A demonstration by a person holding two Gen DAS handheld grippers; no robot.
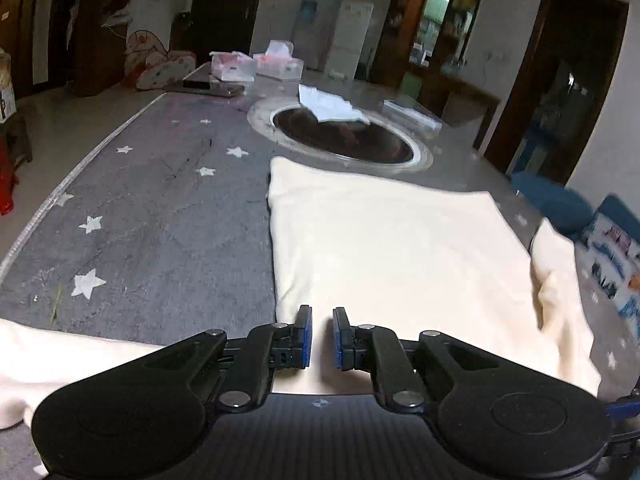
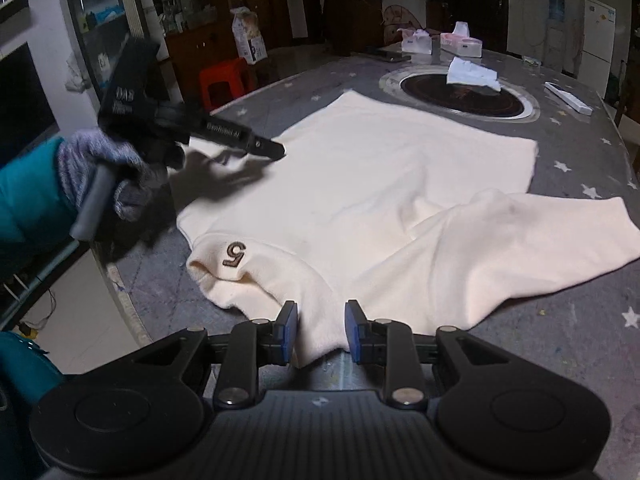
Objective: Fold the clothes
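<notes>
Cream shirt (image 2: 360, 184) spread across the grey star-print table cover (image 1: 160, 220), that's the scene, and both claws are poised right at its near edge. Right gripper (image 2: 321, 330) first: blue pads parted to a moderate gap, and a tongue of the shirt's hem runs straight between them. The pads sit on either side of the cloth without pinching it, so open, nothing clamped. Left gripper (image 1: 322, 336) now: narrower gap, pads apart, cream fabric lying under and between the tips; whether they actually touch the cloth I cannot tell from its own camera.

Over to the right wrist view, and it gives us what the left cannot: the left gripper seen from outside, black body gripped by a grey knitted glove (image 2: 100, 168) with a teal sleeve behind, its tip down at the shirt's left margin, casting a dark shadow on the fabric. Same view shows the brown "5" patch (image 2: 235, 254) on a folded-over sleeve near the front, and another sleeve rumpled out to the right.

The left wrist view answers with the flat, smooth body of the shirt running away toward the round inset hotplate (image 1: 344, 136), white folded cloth (image 1: 330, 106) resting on its far rim, and tissue boxes (image 1: 256, 64) at the far end of the table.
</notes>
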